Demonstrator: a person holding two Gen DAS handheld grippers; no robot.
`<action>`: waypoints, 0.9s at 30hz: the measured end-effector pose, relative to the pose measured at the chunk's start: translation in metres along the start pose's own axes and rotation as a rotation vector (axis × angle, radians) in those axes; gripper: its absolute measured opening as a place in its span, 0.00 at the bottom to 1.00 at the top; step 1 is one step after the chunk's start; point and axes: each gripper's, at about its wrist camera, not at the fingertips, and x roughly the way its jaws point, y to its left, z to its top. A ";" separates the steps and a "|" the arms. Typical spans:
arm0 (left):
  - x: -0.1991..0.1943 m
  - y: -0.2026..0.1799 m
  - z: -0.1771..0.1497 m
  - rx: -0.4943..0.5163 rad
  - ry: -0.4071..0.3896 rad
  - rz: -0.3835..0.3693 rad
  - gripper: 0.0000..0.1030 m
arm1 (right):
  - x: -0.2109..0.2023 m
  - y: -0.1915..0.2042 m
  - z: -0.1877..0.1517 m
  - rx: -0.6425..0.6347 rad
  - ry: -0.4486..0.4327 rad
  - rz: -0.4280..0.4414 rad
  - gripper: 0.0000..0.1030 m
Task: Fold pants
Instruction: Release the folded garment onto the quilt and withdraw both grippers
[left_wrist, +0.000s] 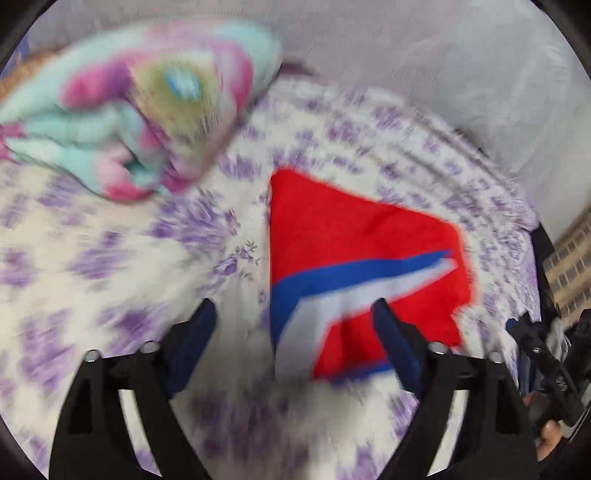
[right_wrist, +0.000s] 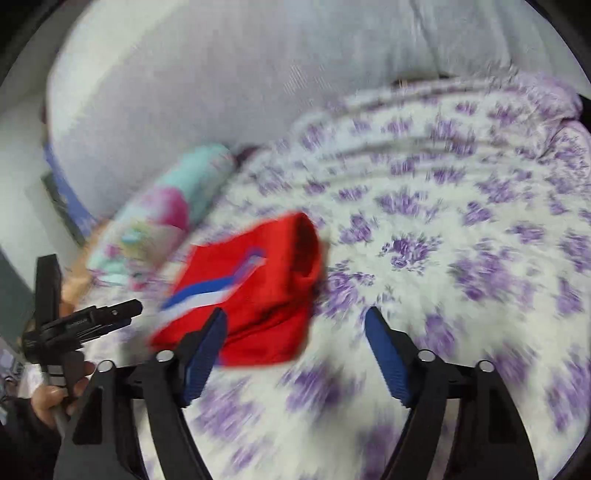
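One pair of red pants (left_wrist: 354, 236) with a blue-and-white stripe is lying folded on the floral bed (left_wrist: 92, 258), ahead of both jaws. Left gripper (left_wrist: 295, 306) and right gripper (right_wrist: 295, 314) are hovering with jaws apart, holding nothing. Beyond the pants, a pastel blanket (left_wrist: 129, 110) is sitting bundled.

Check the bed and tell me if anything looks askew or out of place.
Nothing stands out. The red pants lie folded into a compact bundle on the floral bedsheet, beside a bunched pastel blanket. Both the left gripper and right gripper are open and empty. Motion blur hides fine detail.
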 end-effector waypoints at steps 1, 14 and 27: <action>-0.023 -0.006 -0.009 0.025 -0.038 0.009 0.91 | -0.034 0.012 -0.008 -0.026 -0.024 0.014 0.82; -0.271 -0.105 -0.223 0.296 -0.306 0.170 0.95 | -0.320 0.116 -0.153 -0.279 -0.306 0.114 0.96; -0.273 -0.075 -0.296 0.199 -0.258 0.356 0.96 | -0.304 0.084 -0.241 -0.236 -0.166 -0.112 0.96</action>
